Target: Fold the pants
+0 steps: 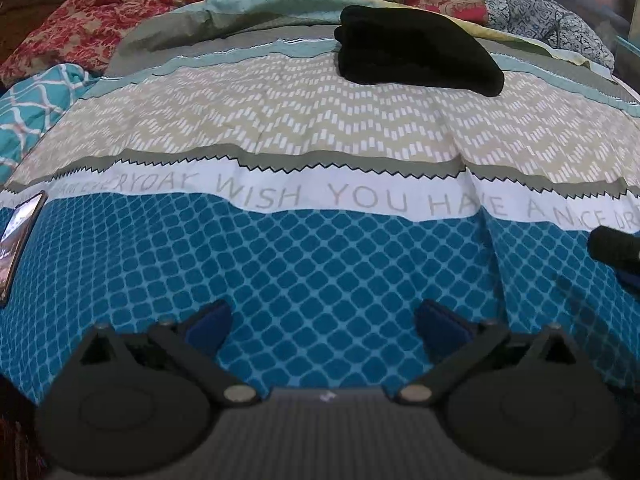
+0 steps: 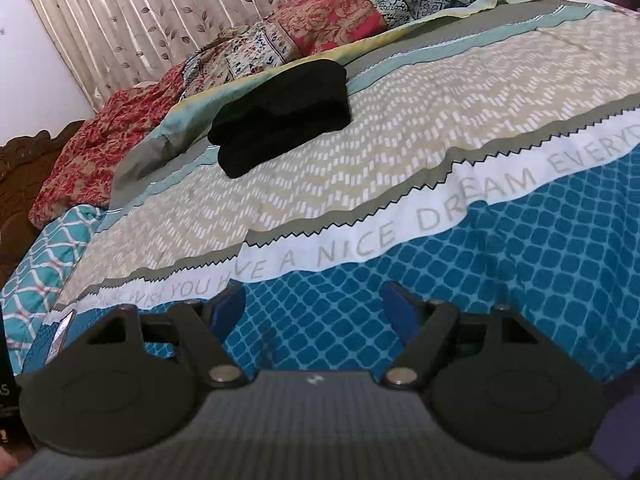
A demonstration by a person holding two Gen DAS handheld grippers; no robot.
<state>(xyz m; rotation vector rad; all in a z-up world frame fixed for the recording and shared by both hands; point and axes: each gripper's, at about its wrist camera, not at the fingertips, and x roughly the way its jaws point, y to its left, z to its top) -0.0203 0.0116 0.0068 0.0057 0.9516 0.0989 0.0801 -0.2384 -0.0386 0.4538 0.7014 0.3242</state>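
Note:
The black pants [image 1: 416, 54] lie folded in a compact stack on the far part of the bedspread [image 1: 320, 128], on its beige zigzag band. They also show in the right wrist view [image 2: 282, 116]. My left gripper [image 1: 322, 326] is open and empty, low over the blue diamond-patterned part of the bedspread, well short of the pants. My right gripper [image 2: 314, 308] is open and empty too, over the blue part near the lettered white band. Part of the right gripper [image 1: 616, 250] shows at the right edge of the left wrist view.
A phone [image 1: 18, 236] lies on the bed at the left edge. Bunched red and patterned quilts [image 1: 100, 20] are piled along the far side of the bed. A dark wooden headboard [image 2: 24, 168] and a curtain [image 2: 160, 12] stand to the left.

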